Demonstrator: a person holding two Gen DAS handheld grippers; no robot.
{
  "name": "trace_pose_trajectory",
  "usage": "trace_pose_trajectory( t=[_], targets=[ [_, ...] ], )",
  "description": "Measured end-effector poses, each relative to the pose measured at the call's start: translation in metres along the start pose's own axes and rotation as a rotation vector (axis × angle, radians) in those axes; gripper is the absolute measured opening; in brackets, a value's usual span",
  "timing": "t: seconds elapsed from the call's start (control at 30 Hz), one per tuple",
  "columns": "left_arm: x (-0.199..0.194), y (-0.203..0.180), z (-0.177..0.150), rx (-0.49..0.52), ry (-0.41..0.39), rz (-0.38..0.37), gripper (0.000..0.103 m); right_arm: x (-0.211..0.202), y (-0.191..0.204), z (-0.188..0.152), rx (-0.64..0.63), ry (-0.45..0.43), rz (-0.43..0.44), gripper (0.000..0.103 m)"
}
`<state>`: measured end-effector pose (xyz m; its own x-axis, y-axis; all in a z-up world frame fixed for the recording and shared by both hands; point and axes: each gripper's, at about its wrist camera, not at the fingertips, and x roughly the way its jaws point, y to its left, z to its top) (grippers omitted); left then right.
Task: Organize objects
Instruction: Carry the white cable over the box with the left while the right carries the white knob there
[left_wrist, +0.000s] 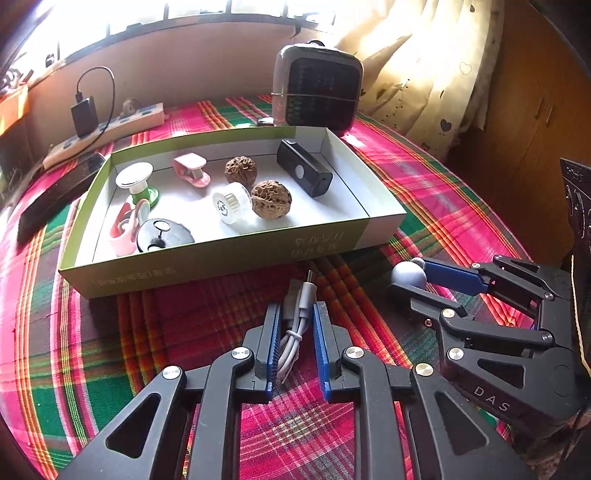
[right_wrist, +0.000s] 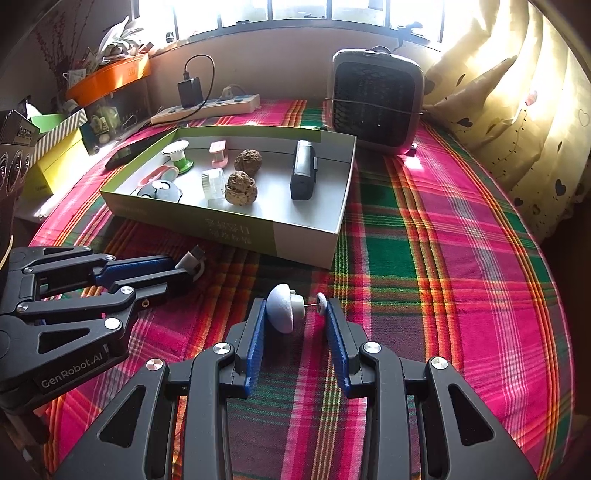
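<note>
A shallow green-and-white box (left_wrist: 236, 258) (right_wrist: 236, 229) on the plaid cloth holds two walnuts (left_wrist: 271, 198) (right_wrist: 240, 186), a black rectangular device (left_wrist: 304, 168) (right_wrist: 303, 170), small spools and a black round lid. My left gripper (left_wrist: 293, 314) (right_wrist: 192, 271) is shut on a coiled white USB cable (left_wrist: 295, 328) (right_wrist: 192, 260), just in front of the box. My right gripper (right_wrist: 295, 314) (left_wrist: 410, 277) is shut on a small pale blue-grey mushroom-shaped knob (right_wrist: 282, 312) (left_wrist: 408, 273), its pin end against the right finger, low over the cloth.
A dark space heater (left_wrist: 317, 86) (right_wrist: 375, 99) stands behind the box. A power strip with a black charger (left_wrist: 103, 129) (right_wrist: 207, 107) lies at the back left. A dark phone (left_wrist: 55, 195) lies left of the box. A curtain (right_wrist: 517, 110) hangs on the right.
</note>
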<state>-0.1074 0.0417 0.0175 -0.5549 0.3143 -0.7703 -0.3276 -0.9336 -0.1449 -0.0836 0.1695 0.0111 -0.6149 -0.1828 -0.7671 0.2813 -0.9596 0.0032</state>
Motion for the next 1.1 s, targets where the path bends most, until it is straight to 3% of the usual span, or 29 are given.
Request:
trace_pose_trajectory(
  t=[1.1],
  targets=[
    [-0.036, 0.024, 0.011, -0.061, -0.082, -0.007, 0.016, -0.023, 0.017, 0.019, -0.016, -0.077, 0.008, 0.033]
  ],
)
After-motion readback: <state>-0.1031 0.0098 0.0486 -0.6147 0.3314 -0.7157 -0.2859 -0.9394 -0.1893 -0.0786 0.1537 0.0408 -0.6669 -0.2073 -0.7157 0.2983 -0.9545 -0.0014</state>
